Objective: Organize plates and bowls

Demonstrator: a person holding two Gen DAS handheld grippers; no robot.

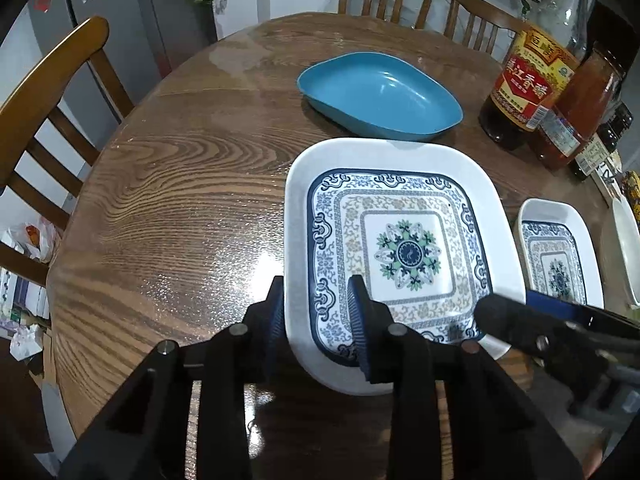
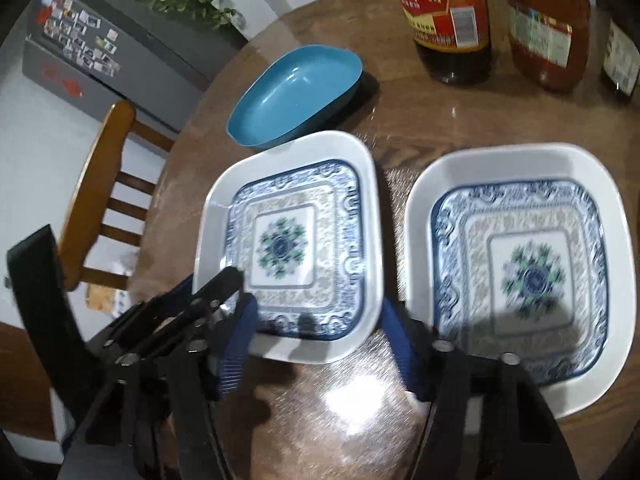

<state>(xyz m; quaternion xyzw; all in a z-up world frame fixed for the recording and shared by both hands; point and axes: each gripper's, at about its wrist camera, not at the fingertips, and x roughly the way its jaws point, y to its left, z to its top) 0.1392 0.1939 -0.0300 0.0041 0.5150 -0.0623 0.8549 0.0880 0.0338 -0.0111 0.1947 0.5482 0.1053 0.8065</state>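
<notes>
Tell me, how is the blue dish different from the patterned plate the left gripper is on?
The blue dish is one plain colour; the patterned plate is white with a blue floral design. The dish is rounded and pointed at its ends, with deeper sloping sides; the plate is square with rounded corners and shallower. The dish sits untouched, while the left gripper straddles the plate's near rim. Both sit empty on the wooden table.

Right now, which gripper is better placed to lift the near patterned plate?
Left. The left gripper already straddles the plate's rim. The right gripper sits open by its corner, gripping nothing.
</notes>
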